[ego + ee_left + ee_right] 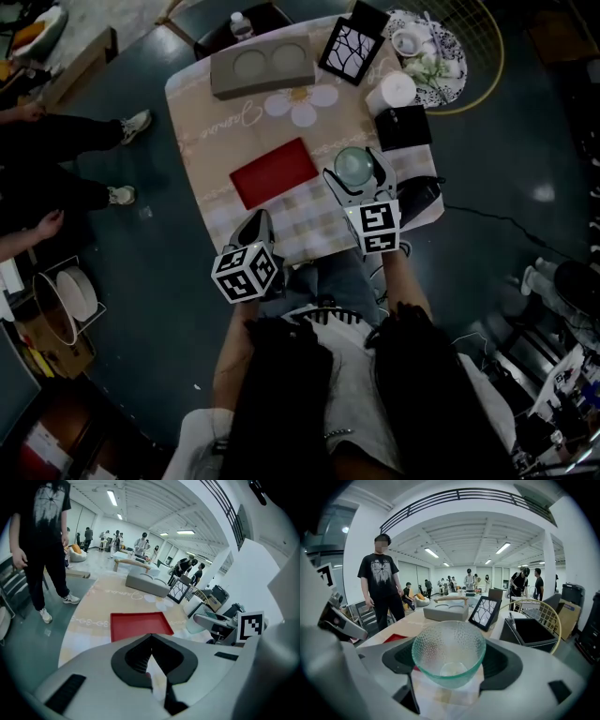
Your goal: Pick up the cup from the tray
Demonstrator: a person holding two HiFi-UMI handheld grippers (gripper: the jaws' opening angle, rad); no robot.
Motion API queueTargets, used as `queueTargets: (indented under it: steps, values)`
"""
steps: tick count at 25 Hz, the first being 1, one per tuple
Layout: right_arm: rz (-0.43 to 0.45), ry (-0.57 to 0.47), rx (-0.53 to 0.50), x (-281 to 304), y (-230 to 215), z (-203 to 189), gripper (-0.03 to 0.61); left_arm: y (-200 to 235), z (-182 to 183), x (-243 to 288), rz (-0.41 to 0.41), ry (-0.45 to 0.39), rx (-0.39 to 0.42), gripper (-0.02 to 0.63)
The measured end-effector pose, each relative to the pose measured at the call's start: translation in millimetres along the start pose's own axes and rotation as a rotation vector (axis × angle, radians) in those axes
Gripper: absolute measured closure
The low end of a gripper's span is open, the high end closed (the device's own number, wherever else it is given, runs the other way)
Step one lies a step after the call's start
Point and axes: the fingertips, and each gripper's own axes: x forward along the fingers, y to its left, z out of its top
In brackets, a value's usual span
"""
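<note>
The cup [449, 651], a pebbled clear-glass one, sits between the jaws of my right gripper [354, 171]. The pads are pressed to its wall on either side just under the flared rim, which I judge keeps it from slipping down through the grip. It is no longer on the red tray [274, 172]. In the head view it is just to the tray's right, over the checked part of the tablecloth [211, 122], and the tray is bare. I cannot tell whether its base is clear of the cloth. The right gripper view shows cloth below it but no plain gap.

My left gripper [151, 641] has its jaws drawn together on nothing. It is parked near the table's near edge, well short of the tray (out of the way, I take it, since one gripper is enough for this lift). By my reading the pick is essentially made.
</note>
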Motion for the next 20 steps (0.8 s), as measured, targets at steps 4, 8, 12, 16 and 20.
queueTargets:
  steps: [4, 8, 12, 16, 20]
  values:
    - [-0.006, 0.010, 0.008, -2.3, -6.5, -6.9, 0.175, 1.5, 0.3, -1.2, 0.008, -0.005, 0.009, 0.607]
    - [-0.016, 0.022, 0.024, -2.8, -10.2, -16.9, 0.175, 6.3, -3.7, -0.2, 0.023, 0.000, -0.009, 0.607]
    - [-0.016, 0.028, 0.037, -2.2, -11.8, -25.7, 0.176, 6.9, -7.8, 2.9, 0.036, 0.014, 0.005, 0.607]
    - [-0.036, 0.030, 0.045, -2.5, -15.1, -33.3, 0.175, 5.4, -11.3, 4.3, 0.044, 0.015, -0.003, 0.607]
    - [-0.040, 0.037, 0.040, -4.5, -16.7, -38.7, 0.175, 5.0, -7.8, 2.8, 0.055, -0.005, -0.020, 0.607]
